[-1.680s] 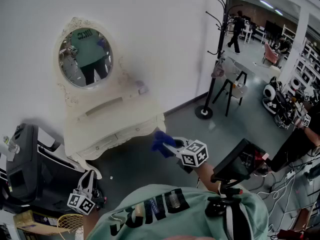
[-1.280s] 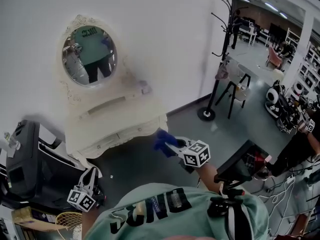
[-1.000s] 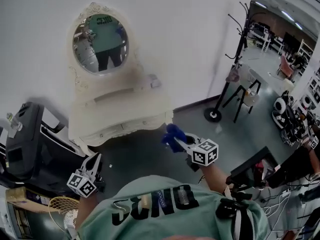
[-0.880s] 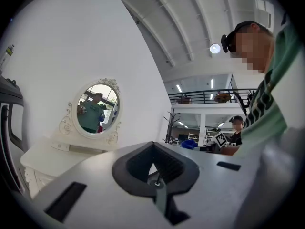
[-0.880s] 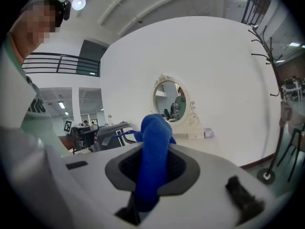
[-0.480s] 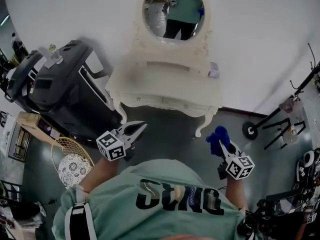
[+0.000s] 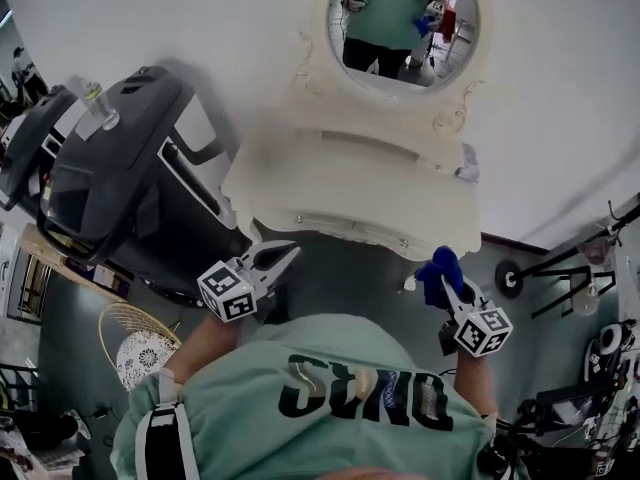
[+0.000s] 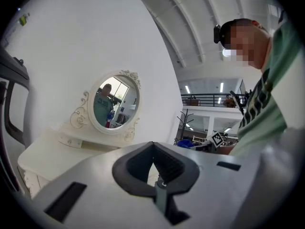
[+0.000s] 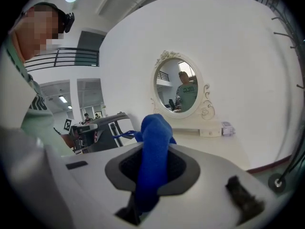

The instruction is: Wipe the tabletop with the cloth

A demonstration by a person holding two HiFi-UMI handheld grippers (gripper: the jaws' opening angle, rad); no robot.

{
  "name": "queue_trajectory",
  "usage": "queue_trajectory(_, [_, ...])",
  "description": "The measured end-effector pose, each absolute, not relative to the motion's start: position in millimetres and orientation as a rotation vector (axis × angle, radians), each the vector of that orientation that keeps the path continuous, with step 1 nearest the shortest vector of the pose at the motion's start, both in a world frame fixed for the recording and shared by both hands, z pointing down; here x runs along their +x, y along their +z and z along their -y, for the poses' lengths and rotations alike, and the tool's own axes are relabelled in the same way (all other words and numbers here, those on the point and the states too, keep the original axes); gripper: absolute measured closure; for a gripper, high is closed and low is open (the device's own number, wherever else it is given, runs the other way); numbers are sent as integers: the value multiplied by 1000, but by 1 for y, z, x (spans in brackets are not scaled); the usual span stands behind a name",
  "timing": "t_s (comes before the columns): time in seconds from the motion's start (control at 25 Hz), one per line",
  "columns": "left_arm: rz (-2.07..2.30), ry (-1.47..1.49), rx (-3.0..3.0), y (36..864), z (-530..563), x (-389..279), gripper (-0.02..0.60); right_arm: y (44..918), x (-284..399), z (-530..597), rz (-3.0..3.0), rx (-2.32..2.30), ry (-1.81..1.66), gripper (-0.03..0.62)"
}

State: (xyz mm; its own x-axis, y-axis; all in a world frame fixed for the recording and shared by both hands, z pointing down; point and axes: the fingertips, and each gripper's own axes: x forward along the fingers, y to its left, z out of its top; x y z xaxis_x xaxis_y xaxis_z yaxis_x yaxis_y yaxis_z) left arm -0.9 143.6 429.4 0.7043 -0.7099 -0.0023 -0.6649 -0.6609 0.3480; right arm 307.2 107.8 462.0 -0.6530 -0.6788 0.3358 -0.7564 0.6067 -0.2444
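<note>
A cream dressing table stands against the white wall, its tabletop [image 7: 350, 183] [image 9: 209, 149] [image 8: 45, 149] bare but for a small box [image 7: 467, 165] [image 9: 226, 128] at the right end. My right gripper [image 7: 443, 280] [image 9: 152, 168] is shut on a bunched blue cloth [image 7: 436, 268] [image 9: 155, 142]. It hangs in the air just off the table's front right corner, apart from the top. My left gripper [image 7: 285, 255] [image 8: 153, 151] has its jaws together with nothing between them, and it floats before the table's front edge, left of centre.
An oval mirror [image 7: 400, 18] [image 9: 180, 92] [image 8: 114, 104] rises behind the tabletop. A large black machine [image 7: 110, 158] crowds the table's left side. A wicker basket [image 7: 135, 338] sits on the floor at lower left, and a coat stand's base [image 7: 508, 278] at right.
The head view has swung round, so the table now lies straight ahead. Both grippers have come closer to its front edge, the left one lifted. The cloth stays in the right gripper.
</note>
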Motion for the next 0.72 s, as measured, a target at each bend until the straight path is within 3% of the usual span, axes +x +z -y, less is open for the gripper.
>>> queue_trajectory(0.36, [987, -153, 2625, 402, 40, -134, 577, 433, 157, 68, 2586, 1173, 562, 531])
queue_trajectory(0.72, [1215, -121, 2511, 421, 153, -156, 577, 475, 126, 197, 2572, 880, 520, 531])
